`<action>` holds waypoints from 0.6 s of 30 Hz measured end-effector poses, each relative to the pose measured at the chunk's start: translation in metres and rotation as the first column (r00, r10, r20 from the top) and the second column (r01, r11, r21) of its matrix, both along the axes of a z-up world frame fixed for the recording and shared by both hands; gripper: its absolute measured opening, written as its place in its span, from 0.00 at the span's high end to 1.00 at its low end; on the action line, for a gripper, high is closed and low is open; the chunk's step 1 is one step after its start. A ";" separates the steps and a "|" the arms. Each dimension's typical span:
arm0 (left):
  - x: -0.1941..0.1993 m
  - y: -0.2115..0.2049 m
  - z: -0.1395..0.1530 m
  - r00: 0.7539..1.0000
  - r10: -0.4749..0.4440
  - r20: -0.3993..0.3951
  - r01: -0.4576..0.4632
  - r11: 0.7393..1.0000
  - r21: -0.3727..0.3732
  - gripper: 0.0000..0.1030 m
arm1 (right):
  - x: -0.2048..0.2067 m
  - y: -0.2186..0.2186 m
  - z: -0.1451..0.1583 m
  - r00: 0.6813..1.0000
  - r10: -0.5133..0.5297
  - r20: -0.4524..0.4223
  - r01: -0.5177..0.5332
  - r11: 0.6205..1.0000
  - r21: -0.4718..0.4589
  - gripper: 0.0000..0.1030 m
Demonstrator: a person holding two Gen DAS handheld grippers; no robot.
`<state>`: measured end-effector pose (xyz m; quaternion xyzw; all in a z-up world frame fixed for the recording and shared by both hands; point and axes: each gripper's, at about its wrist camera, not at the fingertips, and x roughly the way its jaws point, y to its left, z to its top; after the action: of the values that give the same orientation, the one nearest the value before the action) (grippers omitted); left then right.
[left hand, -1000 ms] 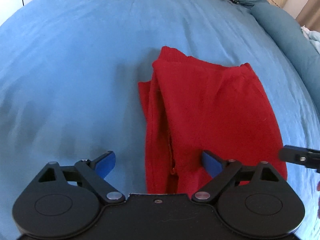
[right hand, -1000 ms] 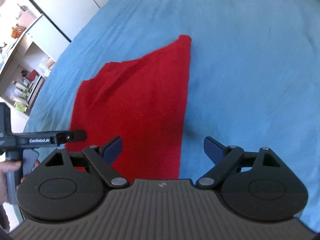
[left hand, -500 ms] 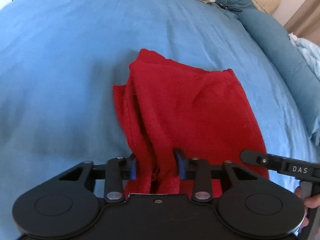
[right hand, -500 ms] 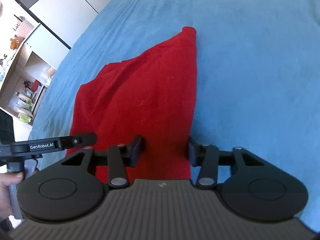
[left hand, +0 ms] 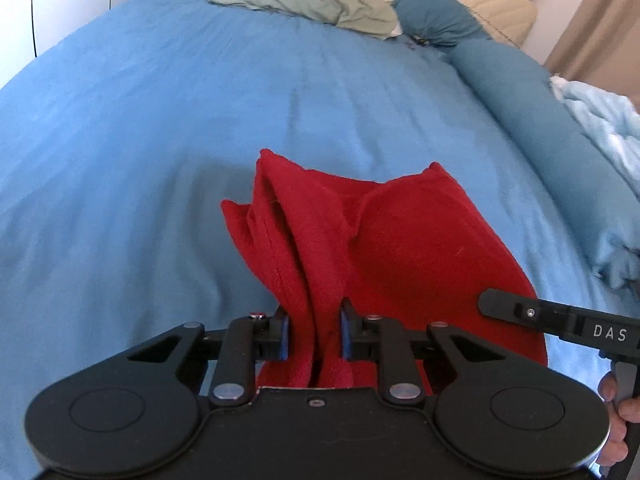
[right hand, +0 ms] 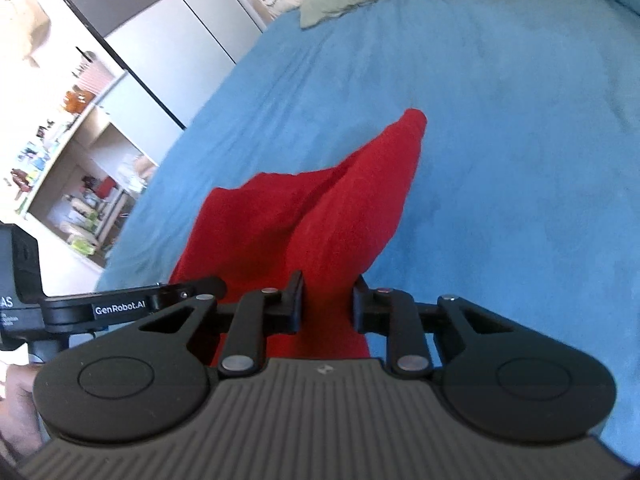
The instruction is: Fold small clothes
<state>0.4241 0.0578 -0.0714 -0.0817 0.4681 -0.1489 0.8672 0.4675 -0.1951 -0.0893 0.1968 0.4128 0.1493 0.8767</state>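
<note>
A small red fleece garment (left hand: 400,248) hangs between my two grippers above the blue bed (left hand: 160,140). My left gripper (left hand: 313,334) is shut on the garment's near left edge, where the layers bunch. My right gripper (right hand: 328,304) is shut on the near right edge of the same garment (right hand: 320,216). The far end droops toward the bed. The right gripper's arm (left hand: 560,320) shows at the right of the left wrist view, and the left gripper's arm (right hand: 120,304) shows at the left of the right wrist view.
A grey-green cloth (left hand: 304,0) and a teal bolster (left hand: 520,92) lie at the bed's far end, with a light blue blanket (left hand: 600,128) at the right. A wardrobe and shelves (right hand: 80,160) stand past the bed's left side.
Both grippers closed on the near edge of the red garment, then lifted it off the bed. The cloth now bunches and hangs between them.
</note>
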 end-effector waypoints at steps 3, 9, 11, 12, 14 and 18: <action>-0.044 -0.012 0.008 1.000 -0.012 -0.006 0.012 1.000 -0.028 0.76 | -0.043 -0.016 0.015 1.000 -0.003 -0.001 0.003 1.000 -0.020 0.63; -0.117 -0.045 -0.021 0.997 -0.063 -0.048 0.063 0.998 -0.009 0.76 | -0.121 -0.039 -0.007 0.998 -0.035 -0.059 0.030 0.995 -0.091 0.63; -0.133 -0.052 -0.042 0.996 -0.054 -0.071 0.055 0.999 0.002 0.75 | -0.134 -0.046 -0.029 0.994 -0.056 -0.094 0.045 0.993 -0.113 0.62; -0.137 -0.054 -0.049 0.997 -0.041 -0.070 0.043 0.999 0.032 0.75 | -0.140 -0.050 -0.044 0.991 -0.078 -0.108 0.065 0.991 -0.119 0.62; -0.146 -0.057 -0.058 0.998 -0.032 -0.049 0.036 0.997 0.075 0.70 | -0.146 -0.057 -0.061 0.987 -0.107 -0.116 0.097 0.991 -0.092 0.60; -0.150 -0.069 -0.059 0.999 -0.050 -0.001 0.050 0.987 0.156 0.61 | -0.142 -0.056 -0.067 0.985 -0.128 -0.117 0.119 0.989 -0.083 0.56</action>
<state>0.2744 -0.0116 -0.1307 -0.0017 0.4789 -0.1336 0.8677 0.3257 -0.2511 -0.1567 0.1972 0.4578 0.0666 0.8643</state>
